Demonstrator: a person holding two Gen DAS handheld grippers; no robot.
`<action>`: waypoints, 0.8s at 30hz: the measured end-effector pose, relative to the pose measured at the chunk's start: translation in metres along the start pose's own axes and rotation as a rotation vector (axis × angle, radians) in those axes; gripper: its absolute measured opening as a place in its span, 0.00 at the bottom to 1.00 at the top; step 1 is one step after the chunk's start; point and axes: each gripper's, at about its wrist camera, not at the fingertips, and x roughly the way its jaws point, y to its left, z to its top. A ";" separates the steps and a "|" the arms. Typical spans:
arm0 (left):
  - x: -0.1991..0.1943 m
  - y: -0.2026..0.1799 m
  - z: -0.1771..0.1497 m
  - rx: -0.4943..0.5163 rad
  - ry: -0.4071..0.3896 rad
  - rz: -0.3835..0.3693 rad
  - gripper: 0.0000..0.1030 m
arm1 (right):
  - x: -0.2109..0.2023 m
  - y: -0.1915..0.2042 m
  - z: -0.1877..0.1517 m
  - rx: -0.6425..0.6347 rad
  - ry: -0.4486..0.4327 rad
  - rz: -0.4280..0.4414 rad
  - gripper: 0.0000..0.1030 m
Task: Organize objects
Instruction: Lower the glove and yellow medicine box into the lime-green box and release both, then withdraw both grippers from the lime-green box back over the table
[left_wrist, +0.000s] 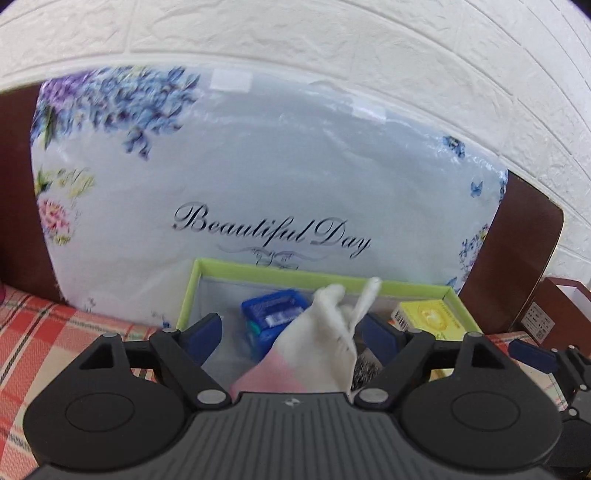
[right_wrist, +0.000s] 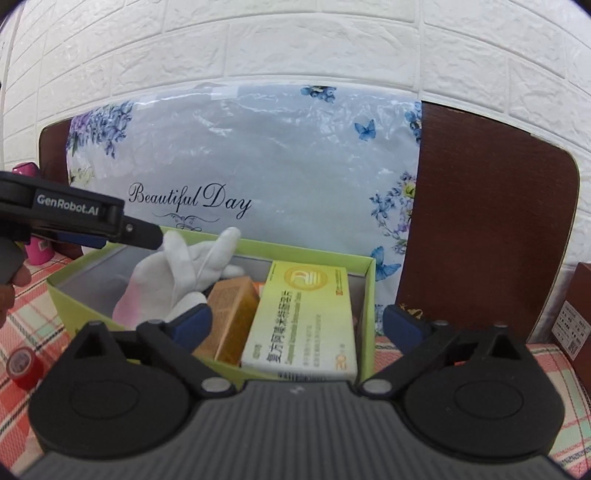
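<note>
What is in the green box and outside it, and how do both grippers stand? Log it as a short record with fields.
container: green box, open, in front of the floral pillow
inside: white glove, orange carton, yellow-green medicine box, blue pack
outside: red tape roll on the plaid cloth
left gripper: open, glove between the jaws, pads clear of it
right gripper: open, holds nothing

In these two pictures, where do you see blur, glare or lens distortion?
Left wrist view: the white glove and the flowers on the wrapped pillow are motion-blurred. Right wrist view: sharper, glare on the pillow's plastic. Both views: fisheye bends the brick wall, corners dark.
</note>
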 end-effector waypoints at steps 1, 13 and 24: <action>-0.002 0.001 -0.001 -0.008 0.003 0.004 0.84 | -0.003 0.000 -0.002 0.002 0.000 -0.001 0.99; -0.082 -0.027 -0.025 -0.011 -0.011 0.101 0.88 | -0.077 -0.008 0.007 0.096 -0.058 0.066 1.00; -0.133 -0.048 -0.081 0.030 0.035 0.192 0.88 | -0.136 -0.011 -0.021 0.132 -0.046 0.094 1.00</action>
